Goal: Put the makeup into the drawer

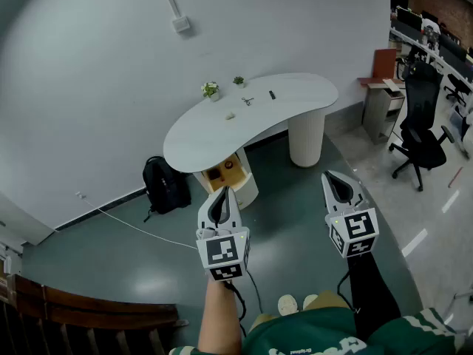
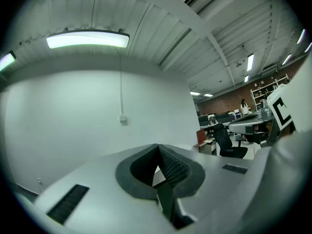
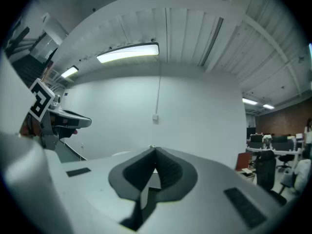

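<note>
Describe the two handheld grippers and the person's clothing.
The left gripper and right gripper are grey shells with dark grey ribbed jaws, each carrying a white cube of black square markers. A black cable hangs below the left one. The person wears a green top.

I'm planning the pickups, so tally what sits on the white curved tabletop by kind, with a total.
Potted plants: 2
Small loose items, too small to identify (one pale, one thin, one dark): 3
Total: 5
</note>
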